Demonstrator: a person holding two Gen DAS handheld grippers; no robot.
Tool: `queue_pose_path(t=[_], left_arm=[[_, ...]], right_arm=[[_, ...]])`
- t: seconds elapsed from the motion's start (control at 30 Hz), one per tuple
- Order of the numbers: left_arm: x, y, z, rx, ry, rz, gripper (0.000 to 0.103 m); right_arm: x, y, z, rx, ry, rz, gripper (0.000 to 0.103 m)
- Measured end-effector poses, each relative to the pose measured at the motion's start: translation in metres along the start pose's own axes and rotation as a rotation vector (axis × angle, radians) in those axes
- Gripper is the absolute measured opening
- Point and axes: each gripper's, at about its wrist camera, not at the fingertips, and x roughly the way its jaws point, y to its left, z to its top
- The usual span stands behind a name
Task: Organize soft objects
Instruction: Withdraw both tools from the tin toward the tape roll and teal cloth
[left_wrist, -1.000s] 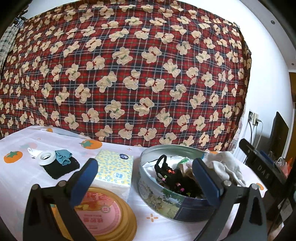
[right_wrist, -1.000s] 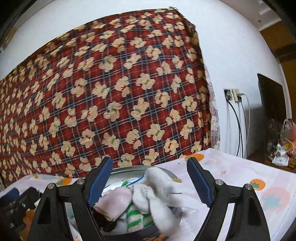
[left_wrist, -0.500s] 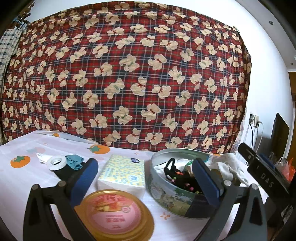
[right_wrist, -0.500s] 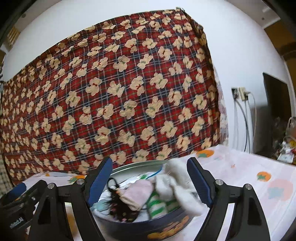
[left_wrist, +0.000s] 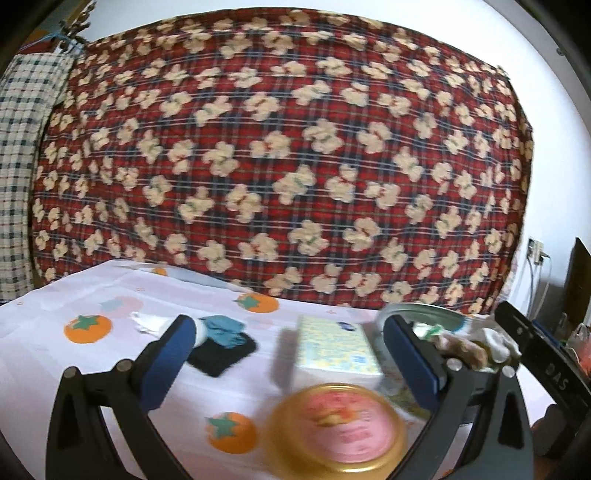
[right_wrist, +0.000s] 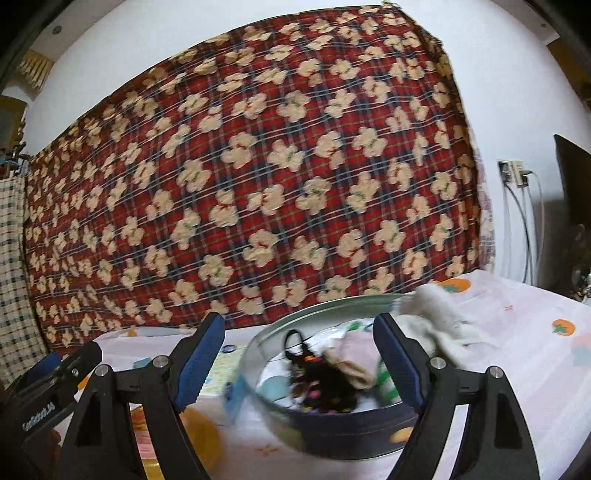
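Blue-padded jaws stand wide on both grippers, with nothing caught between them. The left gripper (left_wrist: 288, 363) hovers low in its frame over the white fruit-print tablecloth (left_wrist: 92, 373); between its fingers sit a blurred round gold lid (left_wrist: 338, 426) and, behind it, a yellow patterned tissue pack (left_wrist: 334, 347). Only this view shows the small heap left of centre: a black cloth (left_wrist: 225, 354) with a teal cloth (left_wrist: 225, 328) on top, touching a white tape roll (left_wrist: 199, 330). The right gripper (right_wrist: 299, 363) frames the round tin (right_wrist: 332, 432) at lower centre, and only here can you look into it: a black tangle (right_wrist: 325, 380), a pink sock (right_wrist: 356, 350) and a white sock (right_wrist: 439, 317) draped over the rim at right. From the left view that tin is mostly hidden behind the right-hand finger. Red plaid bear-print fabric (left_wrist: 288, 155) fills the background of both views.
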Motion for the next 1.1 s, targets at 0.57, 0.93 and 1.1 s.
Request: queue_pose_path(t=[0.57, 0.93, 1.1], left_arm=[[0.003, 0.116, 0.014, -0.051, 0.011, 0.194, 0.103], [0.025, 0.157, 0.021, -0.033, 0.083, 0.262, 0.103], [0.047, 0.16, 0.022, 0.0, 0.145, 0.259, 0.103]], right_arm=[[0.011, 0.101, -0.021, -0.023, 0.053, 0.161, 0.084], [0.028, 0.154, -0.032, -0.015, 0.081, 0.178, 0.084], [0.044, 0.172, -0.037, 0.003, 0.125, 0.155, 0.084]])
